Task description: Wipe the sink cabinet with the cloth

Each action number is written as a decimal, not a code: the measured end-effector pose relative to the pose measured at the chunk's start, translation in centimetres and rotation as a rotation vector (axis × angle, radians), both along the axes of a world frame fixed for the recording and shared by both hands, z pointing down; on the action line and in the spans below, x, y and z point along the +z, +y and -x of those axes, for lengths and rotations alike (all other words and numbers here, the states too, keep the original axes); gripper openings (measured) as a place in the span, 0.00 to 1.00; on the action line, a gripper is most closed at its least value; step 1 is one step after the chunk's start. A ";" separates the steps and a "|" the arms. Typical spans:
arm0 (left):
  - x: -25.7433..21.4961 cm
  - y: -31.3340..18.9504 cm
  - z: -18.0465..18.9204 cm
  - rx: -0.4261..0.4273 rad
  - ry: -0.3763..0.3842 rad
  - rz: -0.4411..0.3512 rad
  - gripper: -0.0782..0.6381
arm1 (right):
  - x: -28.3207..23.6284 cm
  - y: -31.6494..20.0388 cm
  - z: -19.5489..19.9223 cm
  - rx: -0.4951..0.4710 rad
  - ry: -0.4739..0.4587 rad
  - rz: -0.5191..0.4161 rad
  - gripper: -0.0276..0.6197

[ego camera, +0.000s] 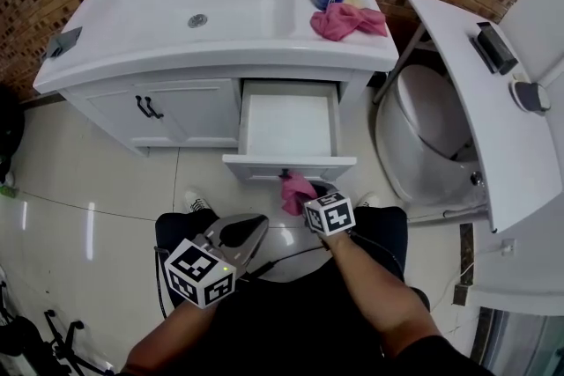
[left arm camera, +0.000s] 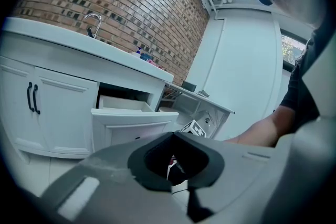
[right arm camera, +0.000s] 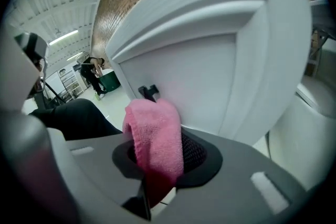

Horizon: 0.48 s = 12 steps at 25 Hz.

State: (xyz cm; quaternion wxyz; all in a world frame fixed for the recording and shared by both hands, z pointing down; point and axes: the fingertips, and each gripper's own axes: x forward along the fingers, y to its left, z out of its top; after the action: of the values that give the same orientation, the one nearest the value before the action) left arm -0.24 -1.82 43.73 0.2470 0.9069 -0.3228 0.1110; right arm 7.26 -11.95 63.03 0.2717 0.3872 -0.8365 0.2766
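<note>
I am at the wiping step. My right gripper (right arm camera: 160,170) is squeezed tight on the soft pink woven cloth (right arm camera: 155,134). The cloth sticks up out of the jaws. It is right at the front of the pulled-out white drawer (right arm camera: 210,76) of the big white sink cabinet (ego camera: 189,106). It is just beside the little black drawer handle (right arm camera: 148,92). I cannot tell if the cloth is touching the drawer front or is only very close.

My left gripper (ego camera: 251,232) is down low, well away from the cabinet. Its jaws are pressed together with nothing in them.

Next, I think I must press the cloth flat on the drawer front and rub it from side to side. I should go around the handle so the cloth does not catch on it. The drawer is open, so a hard push may slide it in. A soft push seems best. The two white cabinet doors (ego camera: 172,108) look like a good place to wipe after that.
</note>
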 end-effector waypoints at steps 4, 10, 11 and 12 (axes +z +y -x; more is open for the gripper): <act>-0.1 0.0 -0.3 0.001 0.003 -0.003 0.12 | -0.8 -0.3 -3.2 0.101 -0.018 -0.018 0.19; -0.3 0.3 -0.6 0.009 0.003 -0.005 0.12 | -2.8 -0.2 -7.3 0.212 -0.046 -0.059 0.19; -0.4 0.3 -0.6 0.009 0.003 -0.007 0.12 | -3.0 0.0 -7.8 0.222 -0.045 -0.060 0.19; -0.5 0.3 -0.6 0.009 0.003 -0.008 0.12 | -3.1 0.1 -8.3 0.232 -0.044 -0.059 0.19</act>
State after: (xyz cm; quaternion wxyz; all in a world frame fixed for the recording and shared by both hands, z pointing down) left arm 0.36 -1.52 43.26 0.2434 0.9095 -0.3187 0.1092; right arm 15.58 -11.83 59.96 0.2078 0.4833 -0.7996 0.2898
